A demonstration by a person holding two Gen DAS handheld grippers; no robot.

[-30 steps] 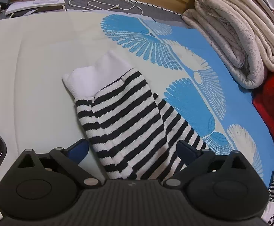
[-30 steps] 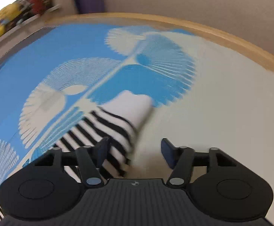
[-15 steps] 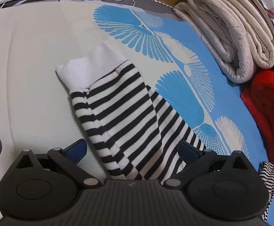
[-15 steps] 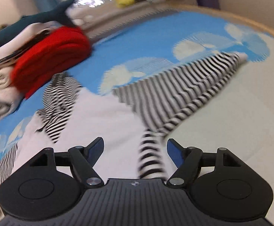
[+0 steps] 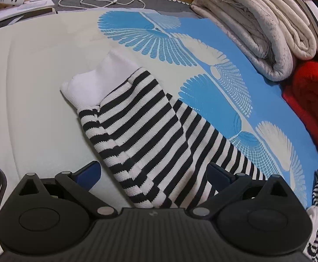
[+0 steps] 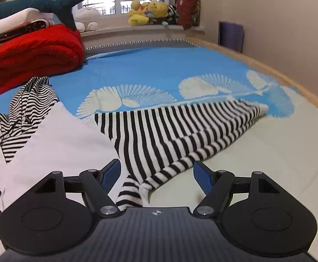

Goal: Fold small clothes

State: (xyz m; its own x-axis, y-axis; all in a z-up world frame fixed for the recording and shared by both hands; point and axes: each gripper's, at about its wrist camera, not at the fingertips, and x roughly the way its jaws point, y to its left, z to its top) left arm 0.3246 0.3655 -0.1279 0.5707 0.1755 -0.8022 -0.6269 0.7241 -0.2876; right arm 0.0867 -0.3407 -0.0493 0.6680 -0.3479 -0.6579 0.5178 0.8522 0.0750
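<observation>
Both fingers spread wide, empty: left gripper (image 5: 152, 173) and right gripper (image 6: 156, 172) straddle striped sleeve (image 5: 141, 131).

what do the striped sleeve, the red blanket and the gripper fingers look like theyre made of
Striped sleeve: knit fabric, probably cotton; ribbed stitch rows show, matte, with a plain white cuff.
Red blanket: soft quilted or fleecy cloth, puffy folds, matte; fibre unclear.
Fingers of the left gripper: dark blue pads on black arms, likely moulded plastic, dull sheen. Both grippers are open.
</observation>
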